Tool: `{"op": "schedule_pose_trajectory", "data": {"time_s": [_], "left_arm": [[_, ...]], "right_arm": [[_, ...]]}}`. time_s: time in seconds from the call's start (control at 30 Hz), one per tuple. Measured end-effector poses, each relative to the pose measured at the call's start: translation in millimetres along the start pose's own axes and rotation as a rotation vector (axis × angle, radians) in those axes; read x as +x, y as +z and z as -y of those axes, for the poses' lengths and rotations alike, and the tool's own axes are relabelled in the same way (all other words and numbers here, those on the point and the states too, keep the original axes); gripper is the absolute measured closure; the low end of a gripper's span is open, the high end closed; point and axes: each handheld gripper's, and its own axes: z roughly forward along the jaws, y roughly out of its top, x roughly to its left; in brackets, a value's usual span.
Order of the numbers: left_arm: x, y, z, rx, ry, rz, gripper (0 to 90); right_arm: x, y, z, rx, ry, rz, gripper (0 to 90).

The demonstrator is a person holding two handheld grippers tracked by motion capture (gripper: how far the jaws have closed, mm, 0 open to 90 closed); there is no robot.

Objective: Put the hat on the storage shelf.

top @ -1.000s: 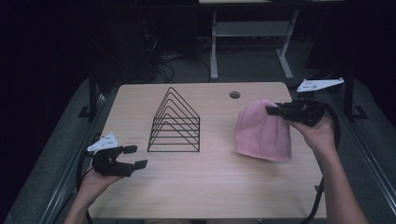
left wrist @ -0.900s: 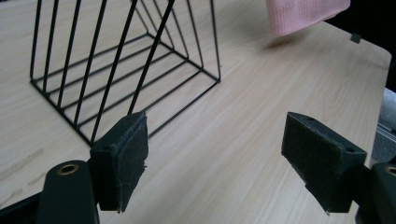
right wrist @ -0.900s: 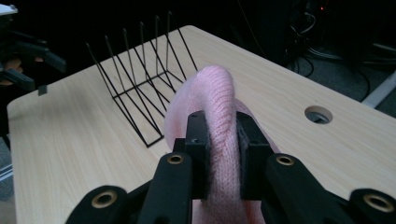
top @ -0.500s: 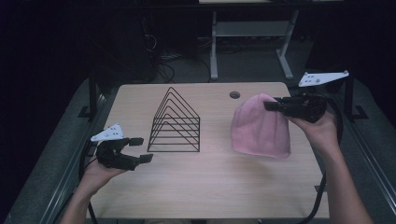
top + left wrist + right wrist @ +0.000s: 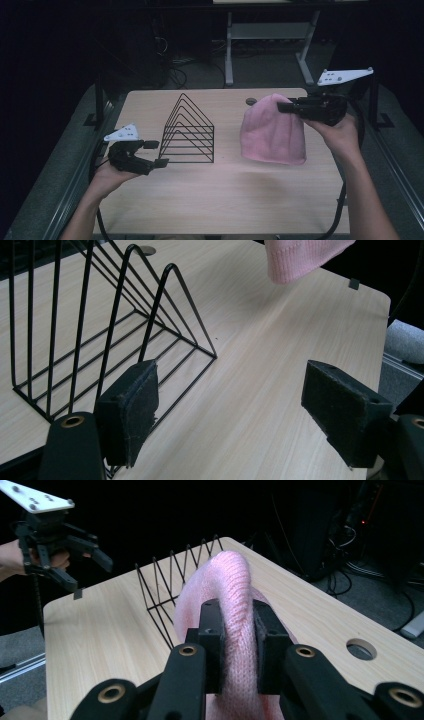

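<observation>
My right gripper (image 5: 286, 106) pinches the top of the pink hat (image 5: 272, 131) and holds it up over the right side of the table (image 5: 220, 200). My left gripper (image 5: 156, 153) is spread wide, empty, just beside the black wire rack (image 5: 189, 131).

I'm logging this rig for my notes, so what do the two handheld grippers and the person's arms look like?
Both the left gripper and the right gripper are black, with two jaws ending in flat rectangular dark pads and brass-coloured pivot rings. Each carries a pale grey three-cornered plate with small dots. A black cable trails from the right one. Forearms are bare, no sleeves.
</observation>
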Motion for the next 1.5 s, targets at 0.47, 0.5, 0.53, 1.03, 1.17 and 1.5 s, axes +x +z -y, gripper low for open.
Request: {"op": "schedule_pose_trajectory", "data": {"time_s": [0.47,0.5,0.53,1.03,1.17,1.5], "left_arm": [[4.4,0.5,-11.4,-0.005,0.013,0.023,22.7],[5.1,-0.4,-11.4,-0.009,0.009,0.023,22.7],[6.1,-1.5,-11.5,-0.011,0.009,0.023,22.7],[10.9,-5.2,-28.5,-0.015,0.019,0.033,23.3],[10.5,-2.8,-33.8,-0.016,0.024,0.037,23.2],[12.1,5.5,-40.4,-0.013,0.032,0.055,23.3]], "right_arm": [[18.5,21.7,-33.1,-0.011,-0.055,-0.054,77.6],[19.8,24.2,-35.7,-0.008,-0.061,-0.058,77.6],[21.0,26.6,-38.4,-0.007,-0.066,-0.061,77.6],[40.2,57.7,-75.4,-0.036,-0.116,-0.14,77.6],[44.6,67.1,-81.5,-0.043,-0.124,-0.161,77.6],[51.8,88.4,-95.3,-0.045,-0.137,-0.206,77.6]]}}
